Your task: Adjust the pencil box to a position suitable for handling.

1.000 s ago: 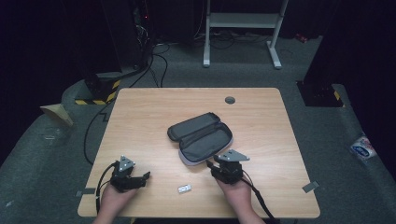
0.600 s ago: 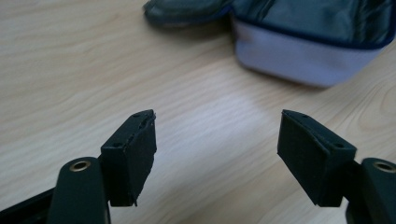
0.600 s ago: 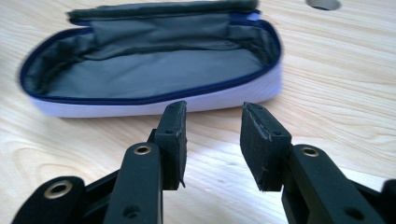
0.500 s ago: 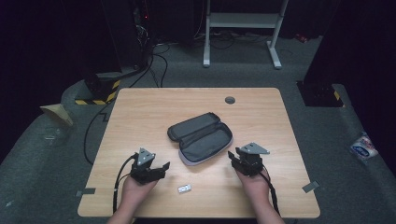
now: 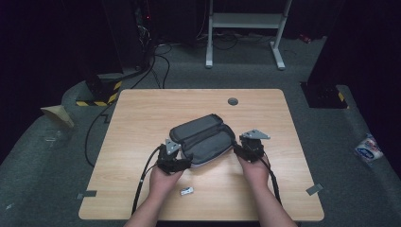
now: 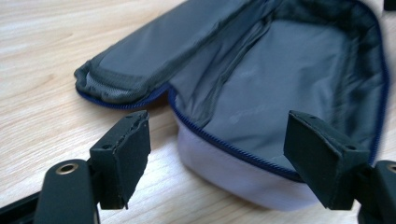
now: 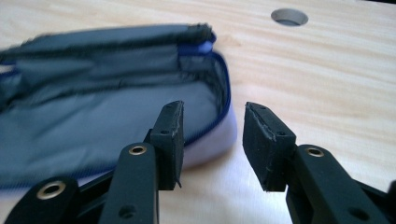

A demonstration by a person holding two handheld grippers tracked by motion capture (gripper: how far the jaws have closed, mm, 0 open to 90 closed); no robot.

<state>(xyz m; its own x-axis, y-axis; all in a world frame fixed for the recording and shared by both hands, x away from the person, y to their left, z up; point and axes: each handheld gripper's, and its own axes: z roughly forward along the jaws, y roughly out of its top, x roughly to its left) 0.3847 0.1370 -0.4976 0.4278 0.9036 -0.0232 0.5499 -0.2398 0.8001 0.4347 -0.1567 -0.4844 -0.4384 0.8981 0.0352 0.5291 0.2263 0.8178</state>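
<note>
Case (image 5: 204, 138): lies unzipped on my table (image 5: 142, 113).
Left gripper (image 5: 183, 163): jaws apart at its near end.
Right gripper (image 5: 236, 147): jaws apart, straddling its rim.

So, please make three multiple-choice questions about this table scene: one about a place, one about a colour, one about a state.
1. Where does the small white object lie on the table?
A. inside the case
B. between the person's forearms, near the front edge
C. beside the round hole

2. What colour is the zipper of the case?
A. blue
B. red
C. yellow

3. How is the case lying?
A. zipped shut
B. unzipped and spread open
C. standing on end

Answers:
1 B, it shows in the high view between the forearms.
2 A, both gripper views show blue zipper teeth along the rim.
3 B, the grey lining is exposed.
</note>
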